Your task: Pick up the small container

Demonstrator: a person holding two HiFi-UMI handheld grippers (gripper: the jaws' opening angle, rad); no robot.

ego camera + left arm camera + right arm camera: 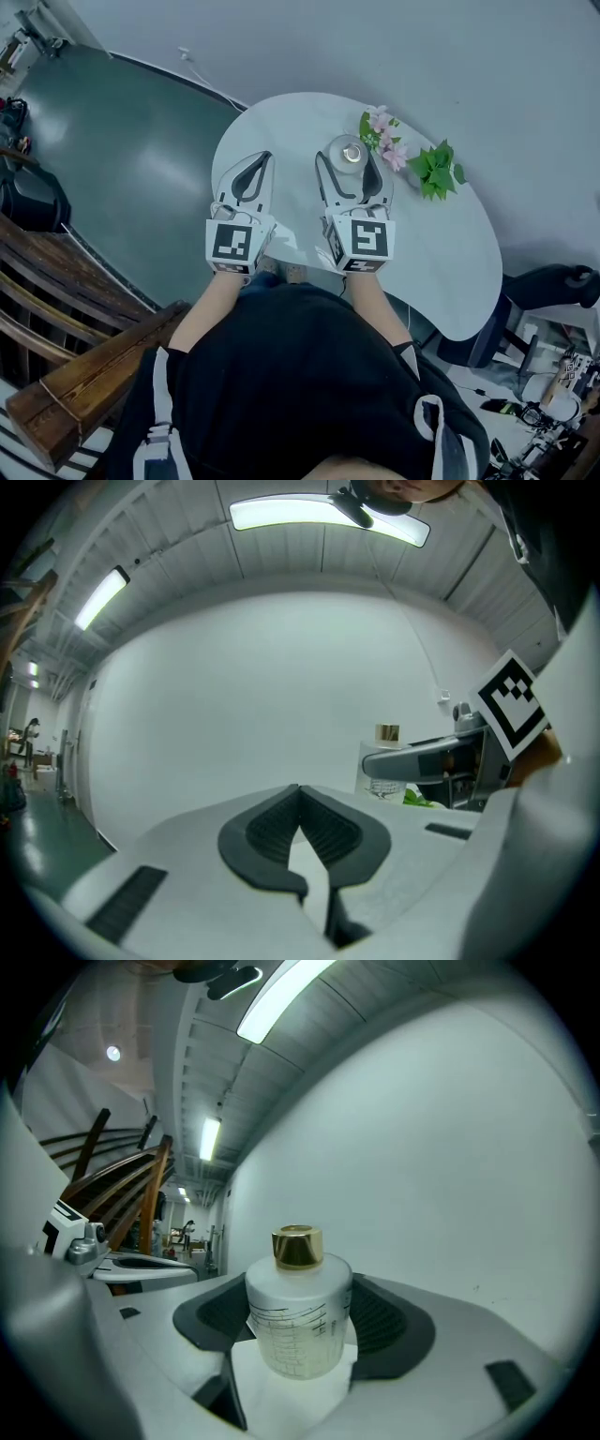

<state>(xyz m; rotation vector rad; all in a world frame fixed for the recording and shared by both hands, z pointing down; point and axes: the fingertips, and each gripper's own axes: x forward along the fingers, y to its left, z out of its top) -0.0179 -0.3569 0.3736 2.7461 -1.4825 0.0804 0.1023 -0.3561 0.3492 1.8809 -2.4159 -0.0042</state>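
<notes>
The right gripper (349,161) pinches the small frosted bottle (352,151) between its two dark ribbed pads (382,1321), one pad against each side. The bottle stands upright near the far edge of the white rounded table (441,253). It has a shiny gold cap (297,1246), and thin dark lines are printed across its front. They look like a scale or grid, and no words can be read. Just beside the bottle lie pink artificial flowers (382,124) and a sprig of green leaves (435,171). The left gripper (263,159) is to the left of the bottle, apart from it, its jaw tips pressed together on nothing. Each gripper carries a cube with black-and-white square markers (368,238).
</notes>
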